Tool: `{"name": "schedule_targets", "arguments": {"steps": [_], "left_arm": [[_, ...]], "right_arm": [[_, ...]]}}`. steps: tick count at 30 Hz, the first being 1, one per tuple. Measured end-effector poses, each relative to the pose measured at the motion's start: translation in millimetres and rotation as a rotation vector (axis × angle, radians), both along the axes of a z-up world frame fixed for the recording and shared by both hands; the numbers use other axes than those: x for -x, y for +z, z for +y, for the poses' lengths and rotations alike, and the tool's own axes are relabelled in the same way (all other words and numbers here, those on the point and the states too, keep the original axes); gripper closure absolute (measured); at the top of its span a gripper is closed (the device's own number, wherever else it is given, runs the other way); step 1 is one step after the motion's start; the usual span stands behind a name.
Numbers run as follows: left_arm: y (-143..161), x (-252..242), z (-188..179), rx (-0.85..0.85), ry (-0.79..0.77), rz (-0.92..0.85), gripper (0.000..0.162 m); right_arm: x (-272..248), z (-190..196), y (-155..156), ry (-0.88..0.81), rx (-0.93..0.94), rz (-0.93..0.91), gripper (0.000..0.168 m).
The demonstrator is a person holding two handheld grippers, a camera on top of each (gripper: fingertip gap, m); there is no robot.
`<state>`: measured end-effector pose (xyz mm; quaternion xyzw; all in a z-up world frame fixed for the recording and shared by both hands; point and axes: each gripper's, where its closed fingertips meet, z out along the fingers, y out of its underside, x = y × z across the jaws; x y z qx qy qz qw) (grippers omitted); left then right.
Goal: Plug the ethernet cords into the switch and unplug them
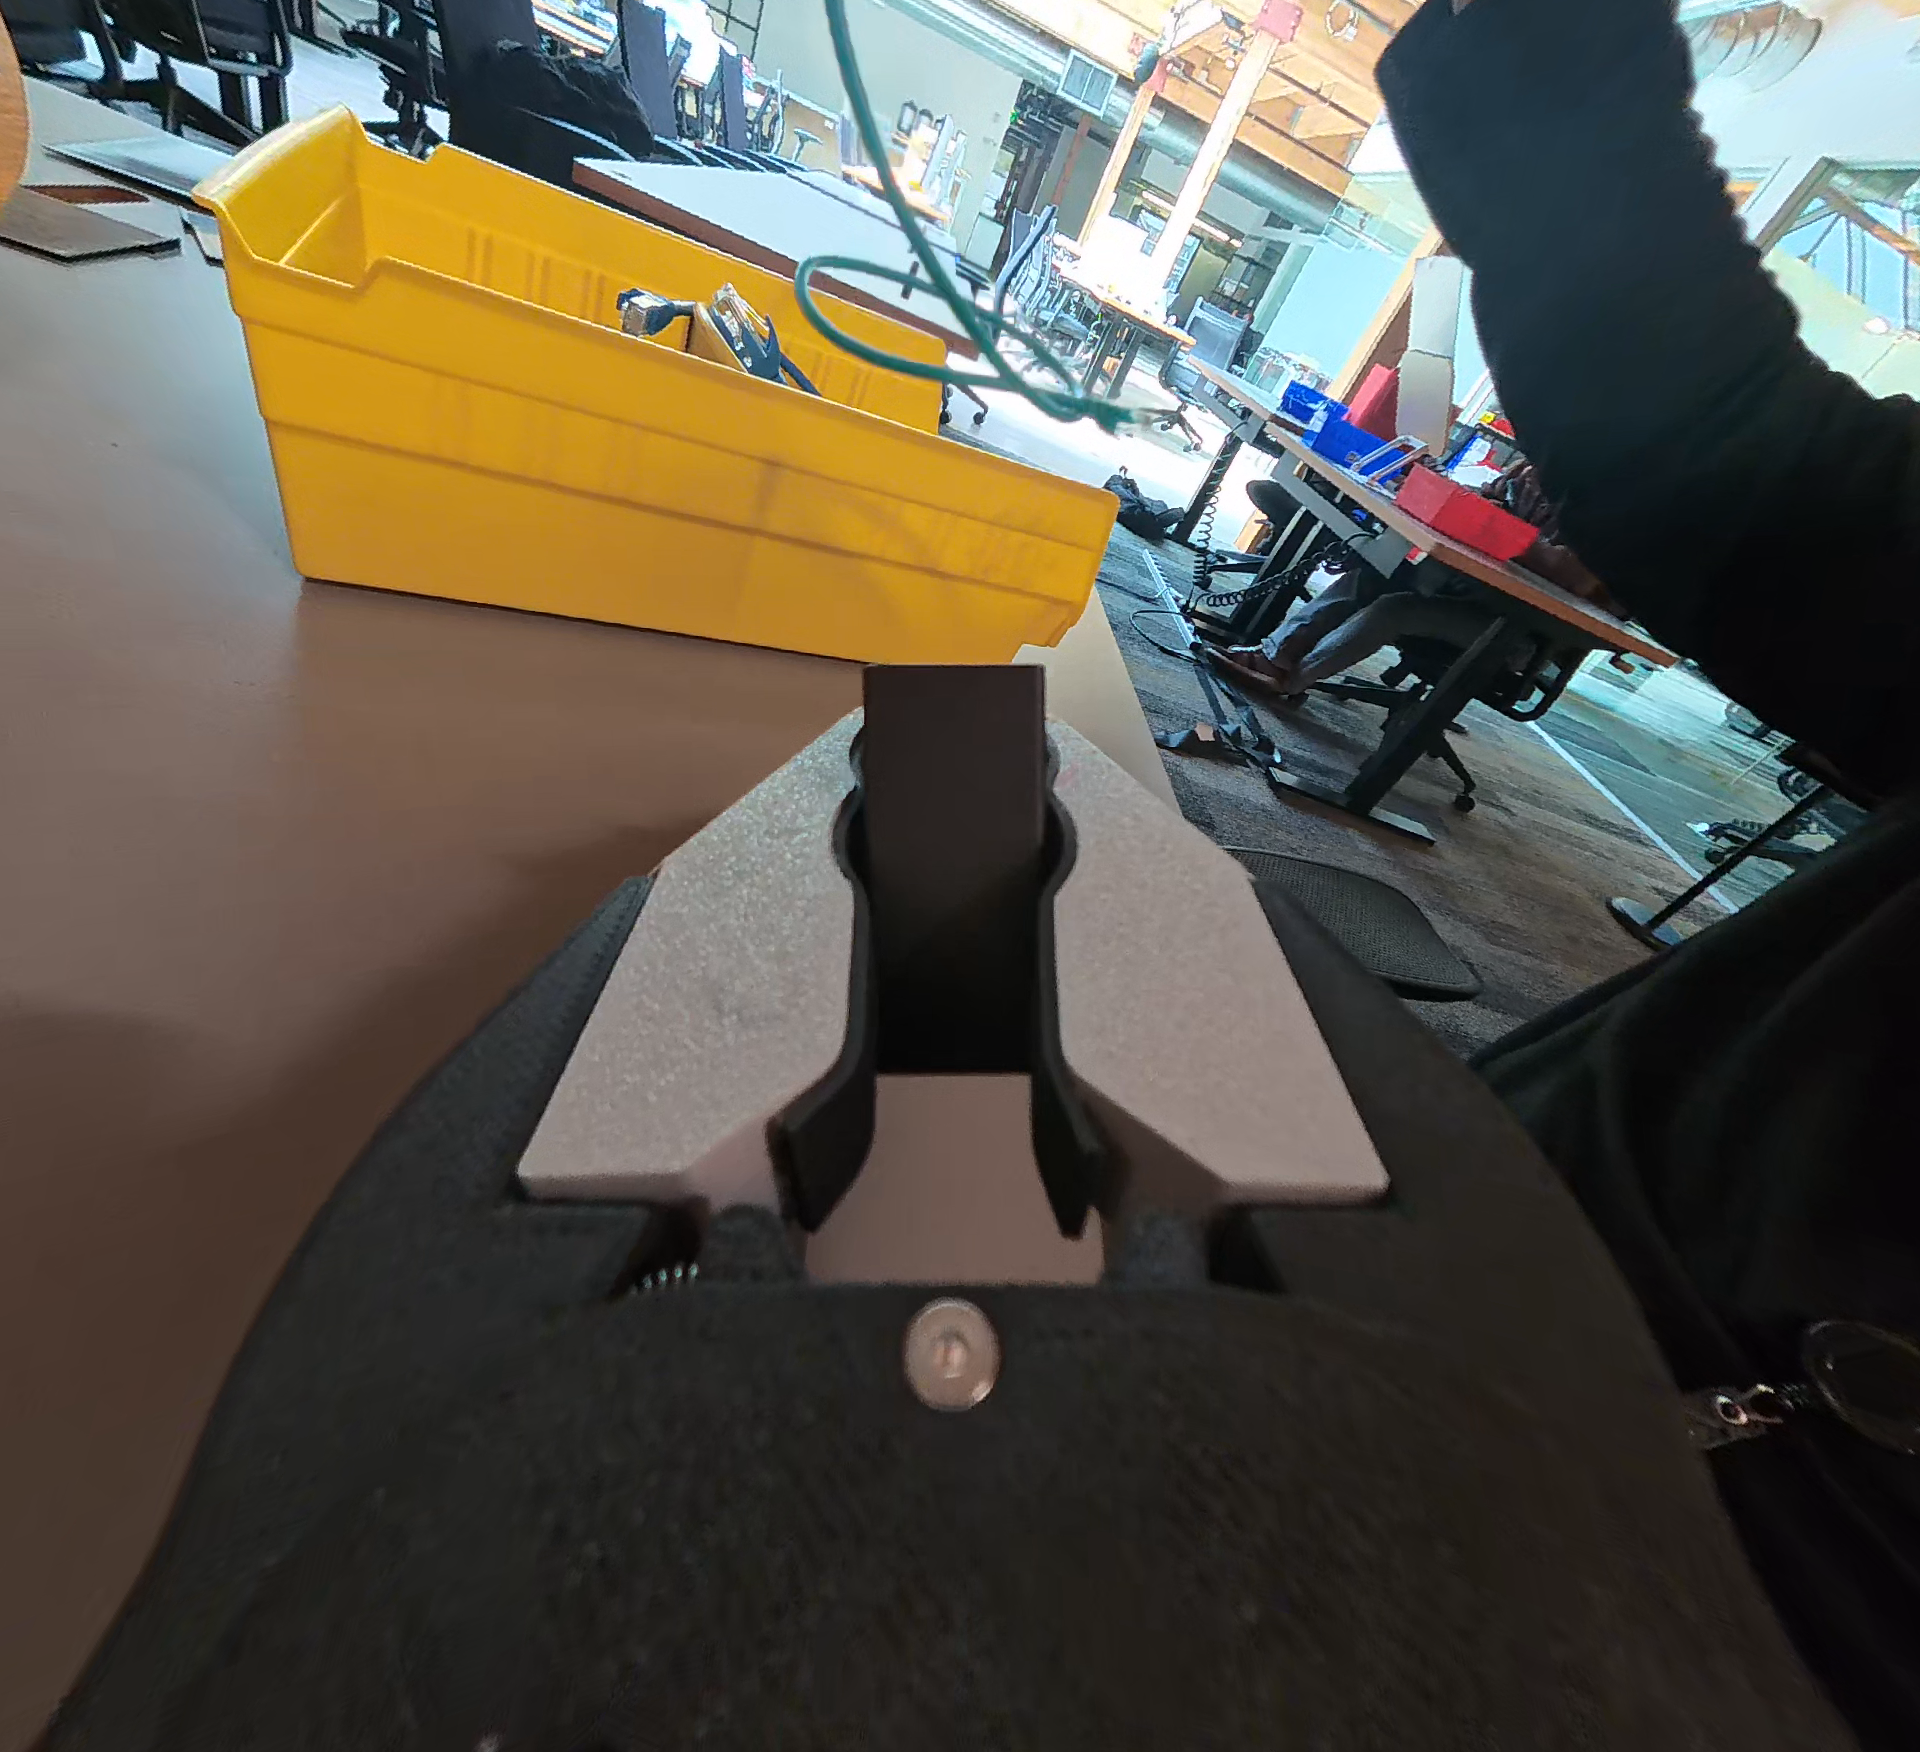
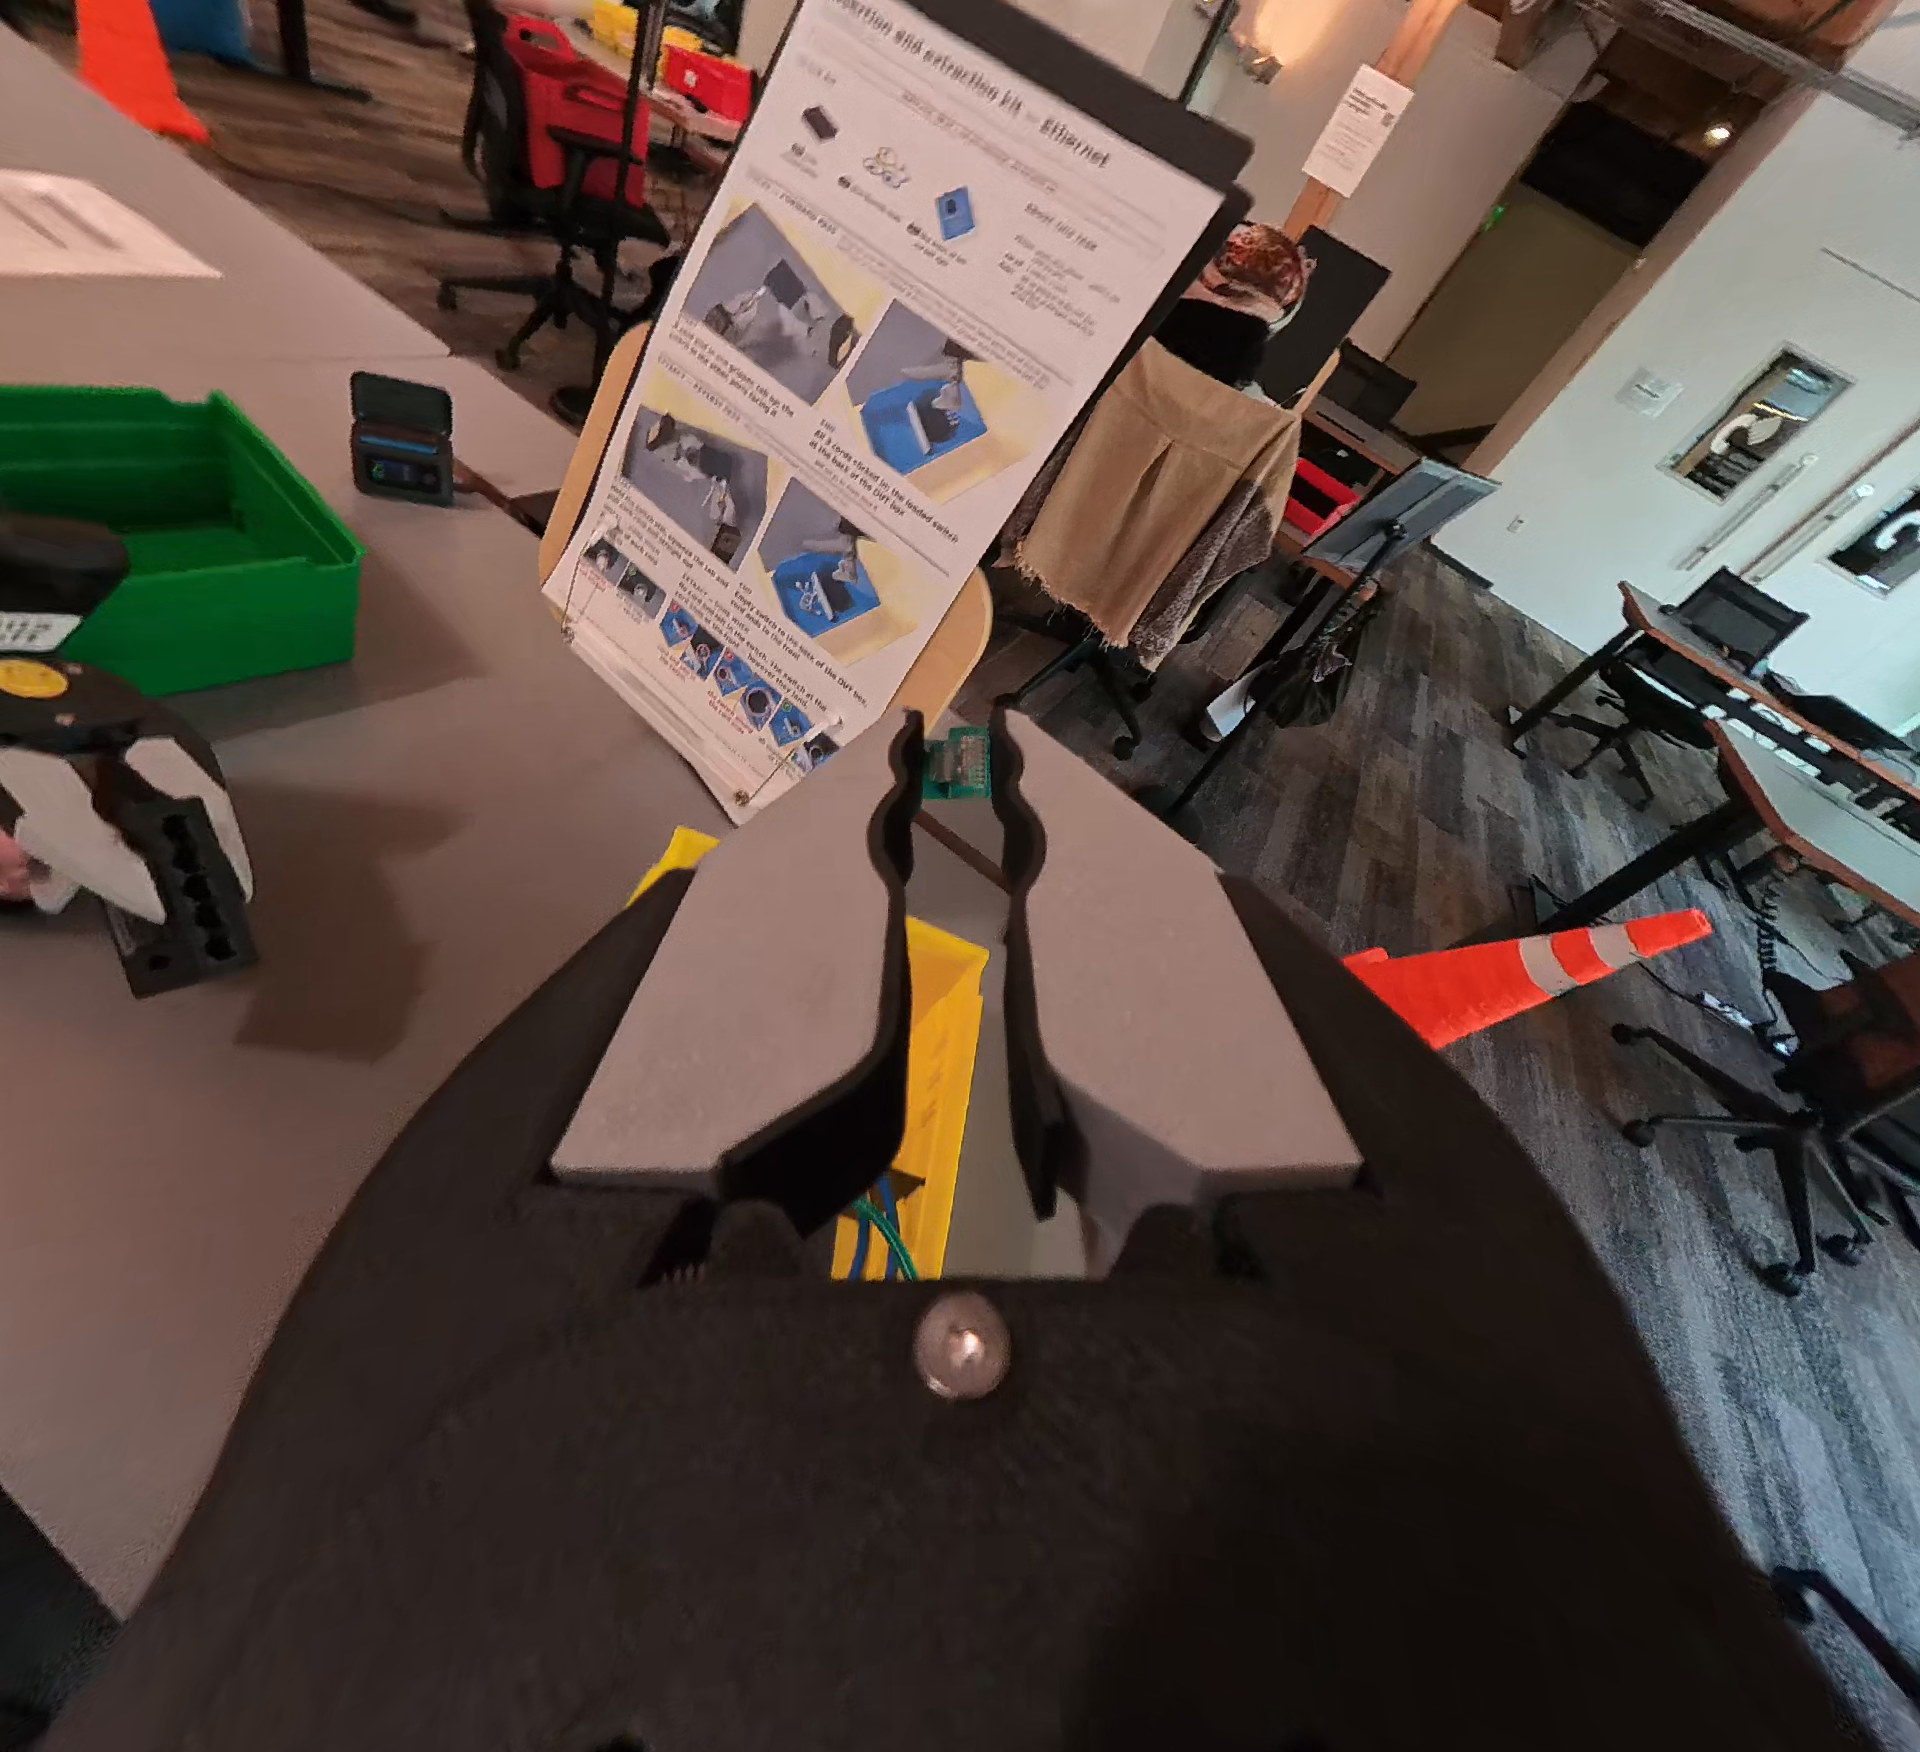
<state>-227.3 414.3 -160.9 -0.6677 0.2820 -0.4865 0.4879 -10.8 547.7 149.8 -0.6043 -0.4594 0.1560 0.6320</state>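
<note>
Left gripper (image 1: 954, 726) is clamped on the black switch (image 1: 954, 871), which stands upright between its fingers just above the grey table (image 1: 312, 767); in the right wrist view the same switch (image 2: 192, 881) shows its row of ports facing outward, all of them empty as far as can be seen. Right gripper (image 2: 958, 757) is raised above the table and pinches the clear plug (image 2: 961, 757) of a green ethernet cord between its fingertips. From the left wrist view that green cord (image 1: 862, 144) hangs down from the top of the picture and curls into a loop in the air, over the far end of the yellow bin (image 1: 623, 476). Inside the bin lies a blue cord (image 1: 717, 331) with its plugs showing. Beyond the right gripper stand an instruction sheet (image 2: 883, 372) and a green tray (image 2: 208, 518).
</note>
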Motion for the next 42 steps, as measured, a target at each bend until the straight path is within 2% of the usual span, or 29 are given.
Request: {"name": "schedule_targets", "arguments": {"steps": [6,10,15,19,22,24,29,36,39,42], "left_arm": [[-1,-1,-1,0.002,-0.004,0.005,0.136],[-2,-1,-1,0.006,-0.005,0.009,0.136],[-2,-2,0,0.007,-0.006,0.009,0.137],[-2,-1,0,0.004,-0.005,0.009,0.137],[-2,-2,0,0.005,-0.007,0.010,0.136],[-3,-2,0,0.009,-0.007,0.010,0.136],[-2,-1,1,0.014,-0.006,0.003,0.137],[-1,-1,-1,0.005,-0.007,0.003,0.137],[-1,-1,-1,0.008,-0.007,0.002,0.136],[-1,-2,-1,0.006,-0.009,0.006,0.136]], "right_arm": [[10,9,-63,0.030,0.086,-0.163,0.159],[13,16,-128,0.036,0.175,-0.355,0.163],[13,19,-194,0.057,0.352,-0.462,0.162],[2,1,-264,0.125,0.611,-0.635,0.168],[-12,5,-310,0.051,0.639,-0.807,0.168],[-11,-3,-329,0.076,0.695,-0.851,0.168],[-15,5,-334,0.000,0.676,-0.926,0.168],[-10,9,-292,-0.006,0.642,-0.733,0.168],[-27,12,-279,-0.053,0.590,-0.749,0.168],[-54,29,-261,-0.173,0.515,-0.746,0.164]]}}
